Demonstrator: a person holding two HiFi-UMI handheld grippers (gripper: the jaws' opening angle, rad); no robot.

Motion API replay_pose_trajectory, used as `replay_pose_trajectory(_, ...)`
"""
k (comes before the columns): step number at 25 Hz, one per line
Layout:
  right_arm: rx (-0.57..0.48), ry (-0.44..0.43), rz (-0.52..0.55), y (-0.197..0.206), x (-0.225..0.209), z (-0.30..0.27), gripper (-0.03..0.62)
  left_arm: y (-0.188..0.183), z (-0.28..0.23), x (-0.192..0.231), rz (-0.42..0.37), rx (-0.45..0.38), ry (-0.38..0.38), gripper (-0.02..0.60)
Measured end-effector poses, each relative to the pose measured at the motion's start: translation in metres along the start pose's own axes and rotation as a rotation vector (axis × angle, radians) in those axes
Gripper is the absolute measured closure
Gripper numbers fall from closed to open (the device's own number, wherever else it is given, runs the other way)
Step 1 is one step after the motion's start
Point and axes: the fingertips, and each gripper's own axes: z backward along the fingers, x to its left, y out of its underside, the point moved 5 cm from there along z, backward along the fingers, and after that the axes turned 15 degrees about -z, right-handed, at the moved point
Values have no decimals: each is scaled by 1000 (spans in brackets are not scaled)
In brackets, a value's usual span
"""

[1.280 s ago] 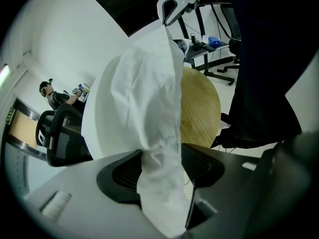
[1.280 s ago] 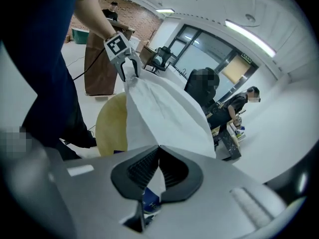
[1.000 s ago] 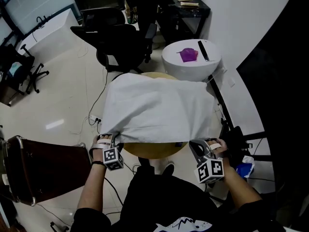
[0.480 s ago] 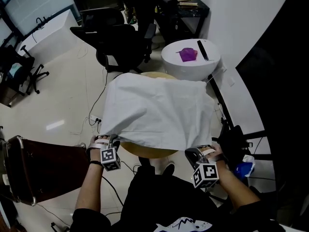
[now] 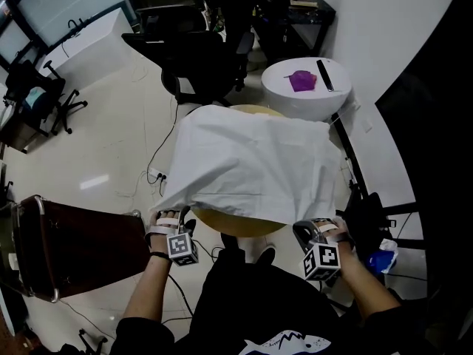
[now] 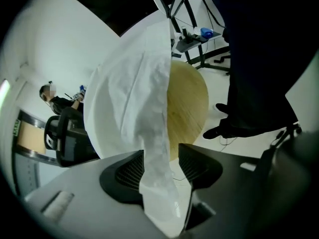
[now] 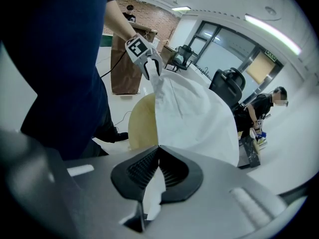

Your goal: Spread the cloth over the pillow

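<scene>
A white cloth lies draped in a mound over a round wooden table; whatever lies under it is hidden. My left gripper is at the cloth's near left corner. Its jaws are opening, and the cloth corner hangs loosely between them with a gap beside it in the left gripper view, where the left gripper fills the foreground. My right gripper holds the near right corner. In the right gripper view the right gripper is shut on the cloth, pinched between the pads.
A small white round table behind carries a purple thing and a black bar. A black office chair stands beyond the cloth. A dark brown case stands at my left, cables cross the floor, and a black stand is at my right.
The head view has shifted, so the scene sits a little lower and to the right. Both grippers stay at the cloth's near corners, and the cloth keeps its place.
</scene>
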Motion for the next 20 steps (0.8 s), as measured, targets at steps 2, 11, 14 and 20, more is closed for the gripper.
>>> replay_pose_trajectory(2,-4,-1,1,-2,0,0,585,-9,-8,-1,10,31,-71,339)
replay_pose_trajectory(11,-13,-9,22,-6,3,3,585,-6,-40,-12,-3,168,-204,299)
replay_pose_trajectory(14,-14,-8,28,-6,2,4,585,-2,-40,-3,25,177,-240,412)
replay_pose_trajectory(20,-13,-1,28,0,3,6,585,-3,-14,0,-42,151,-247,581)
